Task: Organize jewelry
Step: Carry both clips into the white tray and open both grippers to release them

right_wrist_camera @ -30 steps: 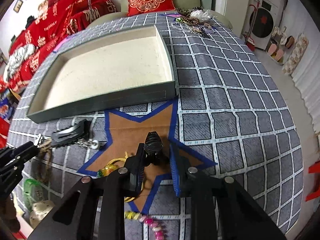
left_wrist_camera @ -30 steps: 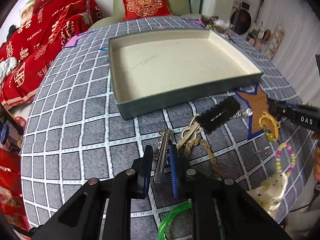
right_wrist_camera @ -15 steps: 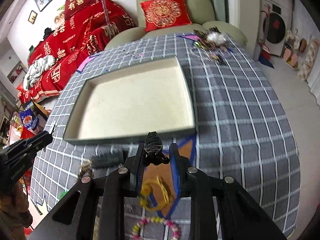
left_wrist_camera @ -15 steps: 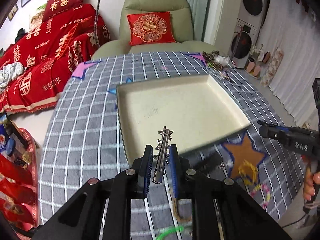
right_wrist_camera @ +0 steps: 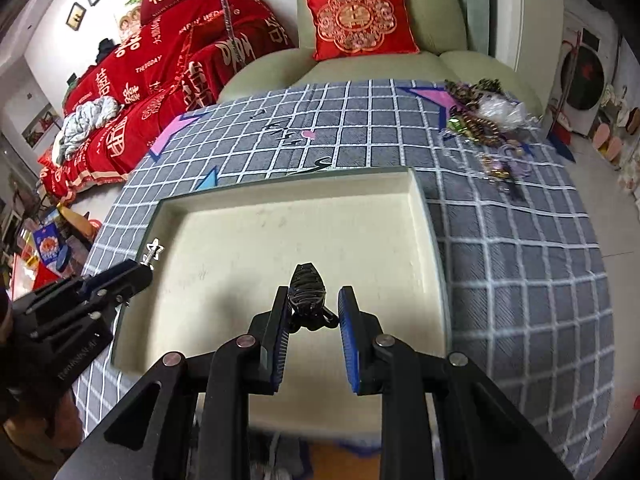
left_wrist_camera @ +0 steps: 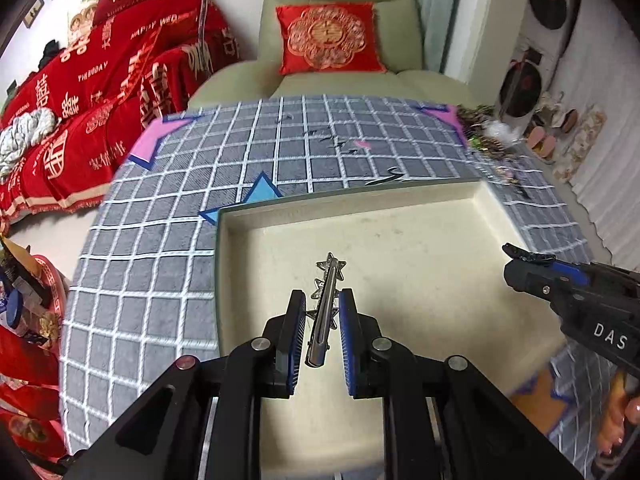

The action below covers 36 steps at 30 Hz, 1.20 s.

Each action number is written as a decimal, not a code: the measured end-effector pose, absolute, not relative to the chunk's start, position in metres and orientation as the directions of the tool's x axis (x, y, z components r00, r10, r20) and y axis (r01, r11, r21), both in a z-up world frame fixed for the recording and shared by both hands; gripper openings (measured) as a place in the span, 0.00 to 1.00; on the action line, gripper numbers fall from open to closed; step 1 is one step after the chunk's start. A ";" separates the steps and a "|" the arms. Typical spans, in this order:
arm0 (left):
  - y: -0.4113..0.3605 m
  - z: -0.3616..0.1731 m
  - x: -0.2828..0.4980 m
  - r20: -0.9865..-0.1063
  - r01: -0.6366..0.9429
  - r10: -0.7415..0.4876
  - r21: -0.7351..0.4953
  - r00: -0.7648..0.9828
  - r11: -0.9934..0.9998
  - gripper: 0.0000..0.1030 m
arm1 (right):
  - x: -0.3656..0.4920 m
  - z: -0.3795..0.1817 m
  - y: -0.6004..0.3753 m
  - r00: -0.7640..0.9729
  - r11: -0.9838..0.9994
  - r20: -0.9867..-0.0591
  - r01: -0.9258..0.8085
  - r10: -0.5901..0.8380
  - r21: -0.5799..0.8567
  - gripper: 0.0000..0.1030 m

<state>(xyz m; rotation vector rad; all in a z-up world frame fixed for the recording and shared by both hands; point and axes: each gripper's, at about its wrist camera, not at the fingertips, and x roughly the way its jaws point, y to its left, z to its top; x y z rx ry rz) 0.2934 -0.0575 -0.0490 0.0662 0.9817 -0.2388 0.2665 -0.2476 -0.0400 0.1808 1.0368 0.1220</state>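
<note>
My left gripper (left_wrist_camera: 322,304) is shut on a silver star hair clip (left_wrist_camera: 326,304) and holds it above the cream-lined tray (left_wrist_camera: 400,240). My right gripper (right_wrist_camera: 313,304) is shut on a black claw clip (right_wrist_camera: 307,294) and holds it above the same tray (right_wrist_camera: 280,224). The right gripper also shows at the right of the left wrist view (left_wrist_camera: 568,292). The left gripper with the star clip tip shows at the left of the right wrist view (right_wrist_camera: 120,280). The tray floor holds nothing that I can see.
The tray sits on a grey grid-patterned table (left_wrist_camera: 160,272). A pile of jewelry (right_wrist_camera: 488,120) lies at the table's far right corner. A green armchair with a red cushion (left_wrist_camera: 332,40) stands behind the table, and a red-covered sofa (left_wrist_camera: 80,100) to the left.
Both grippers lifted their clips off the table and moved forward over the tray. The other jewelry at the table's near edge dropped out of view.
</note>
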 end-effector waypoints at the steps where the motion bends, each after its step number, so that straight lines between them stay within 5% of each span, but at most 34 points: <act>1: -0.060 -0.055 0.303 -0.837 0.223 -0.166 -0.054 0.522 0.973 0.24 | 0.273 -0.043 -0.247 0.500 0.978 -0.846 -0.014 0.187 0.208 0.25; 21: -0.077 -0.099 0.352 -0.874 0.210 -0.054 0.056 0.483 0.976 0.24 | 0.337 -0.092 -0.234 0.463 0.997 -0.883 -0.005 0.075 0.082 0.26; 24: -0.080 -0.098 0.352 -0.872 0.203 -0.016 0.096 0.490 0.975 0.24 | 0.338 -0.092 -0.233 0.458 0.996 -0.885 -0.007 0.083 0.089 0.35; 26: -0.080 -0.097 0.351 -0.870 0.197 0.006 0.119 0.492 0.973 0.24 | 0.339 -0.090 -0.234 0.452 0.995 -0.888 0.005 0.090 0.103 0.59; 31: -0.072 -0.087 0.346 -0.864 0.187 -0.021 0.085 0.504 0.979 0.25 | 0.331 -0.075 -0.242 0.483 0.990 -0.869 0.027 0.108 0.138 0.63; 32: -0.070 -0.084 0.344 -0.861 0.182 -0.024 0.081 0.509 0.980 0.29 | 0.327 -0.070 -0.244 0.492 0.989 -0.863 0.031 0.113 0.147 0.63; 34: -0.067 -0.079 0.340 -0.853 0.170 -0.028 0.071 0.521 0.983 0.95 | 0.321 -0.061 -0.245 0.508 0.988 -0.854 0.033 0.115 0.153 0.63; 36: -0.064 -0.070 0.333 -0.827 0.150 -0.026 0.071 0.562 0.986 1.00 | 0.314 -0.053 -0.247 0.520 0.986 -0.846 0.035 0.119 0.161 0.63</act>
